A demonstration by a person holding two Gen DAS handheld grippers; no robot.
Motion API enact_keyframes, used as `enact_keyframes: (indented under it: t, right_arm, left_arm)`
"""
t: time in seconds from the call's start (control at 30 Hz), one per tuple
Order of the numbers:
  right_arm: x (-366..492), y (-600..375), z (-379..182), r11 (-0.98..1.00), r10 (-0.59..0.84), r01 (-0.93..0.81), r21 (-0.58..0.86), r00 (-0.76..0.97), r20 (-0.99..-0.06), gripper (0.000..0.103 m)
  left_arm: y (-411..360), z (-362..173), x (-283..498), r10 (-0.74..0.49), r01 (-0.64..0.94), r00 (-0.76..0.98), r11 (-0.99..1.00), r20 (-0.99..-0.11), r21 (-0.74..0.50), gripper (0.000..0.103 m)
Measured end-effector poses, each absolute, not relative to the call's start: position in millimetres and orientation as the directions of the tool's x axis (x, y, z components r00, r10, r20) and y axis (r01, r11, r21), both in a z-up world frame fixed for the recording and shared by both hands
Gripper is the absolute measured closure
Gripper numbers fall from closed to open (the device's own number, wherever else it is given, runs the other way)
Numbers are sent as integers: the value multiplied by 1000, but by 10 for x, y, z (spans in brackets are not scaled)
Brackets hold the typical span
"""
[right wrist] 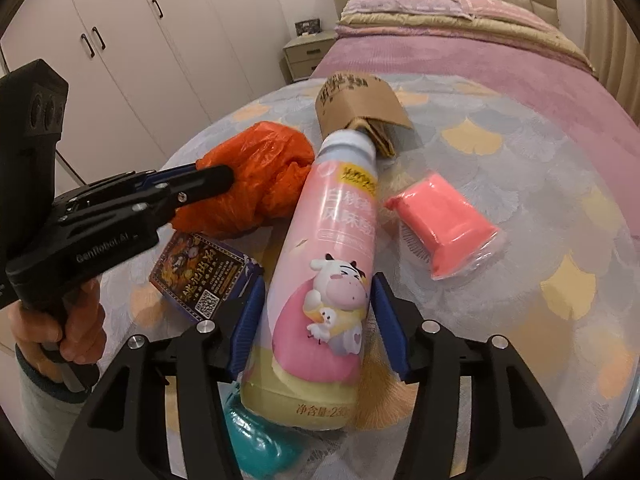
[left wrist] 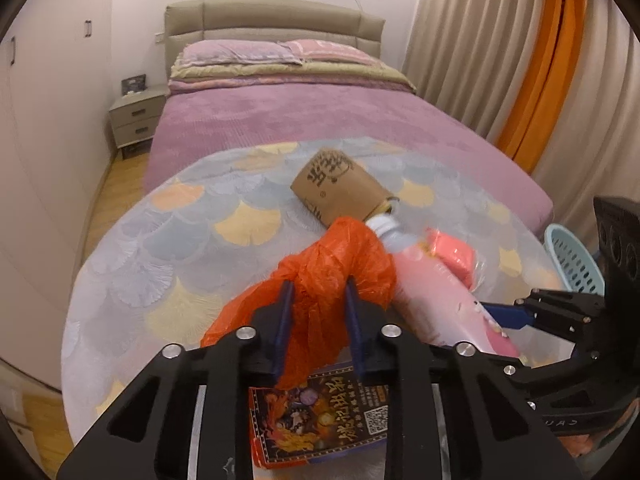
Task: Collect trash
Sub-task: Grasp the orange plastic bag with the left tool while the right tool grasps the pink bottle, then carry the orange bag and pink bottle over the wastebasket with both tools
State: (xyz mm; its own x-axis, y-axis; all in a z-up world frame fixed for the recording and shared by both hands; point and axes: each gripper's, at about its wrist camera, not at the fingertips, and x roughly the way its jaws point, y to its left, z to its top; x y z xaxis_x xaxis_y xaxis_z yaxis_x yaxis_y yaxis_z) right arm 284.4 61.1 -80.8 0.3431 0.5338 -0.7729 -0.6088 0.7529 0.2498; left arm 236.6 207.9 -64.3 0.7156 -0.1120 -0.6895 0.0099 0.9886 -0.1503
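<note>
orange plastic bag (left wrist: 336,264), crumpled and feather-light, sits pinched between the pads of the left gripper (left wrist: 318,300), jaws nearly closed on a fold of it. it should crush and slide easily, so a deep bite on the bunched middle looks safest. the pink drink bottle (right wrist: 320,248) lies on its side between the jaws of the right gripper (right wrist: 318,320), about half open and clamped on its lower body. it looks stiff, smooth and a bit slippery, likely light if empty; the straight waist is the place to hold. from the bottle, a brown cardboard sleeve (right wrist: 356,100) lies at 12 o'clock, a pink wrapped packet (right wrist: 444,224) at 3, a dark printed box (right wrist: 204,276) at 9. all rest on a round table (right wrist: 540,160) under a glossy fan-patterned cover, beside a purple bed (left wrist: 320,116); a blue basket (left wrist: 572,260) stands at the table's right edge.
</note>
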Motion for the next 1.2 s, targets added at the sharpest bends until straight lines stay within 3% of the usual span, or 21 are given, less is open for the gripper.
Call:
enact_keyframes:
  t: [0.63,0.97,1.2]
  right_arm:
    - [2407,-201,-130,757,617,-568,322,459,-639,57]
    - [2257,-1323,108,854,520,-397,336,642,-564,57]
    - [2273,-2179,75,908,399,-228,352,728,-558,57]
  left_arm:
    - [1568,189,1828,-165,88,839,981,-519,-170,83]
    - [732,300,1942,-312,244,820,949,-479,-201,83]
    - [55,158,2187,-417,344,761,909,-498,-235,83]
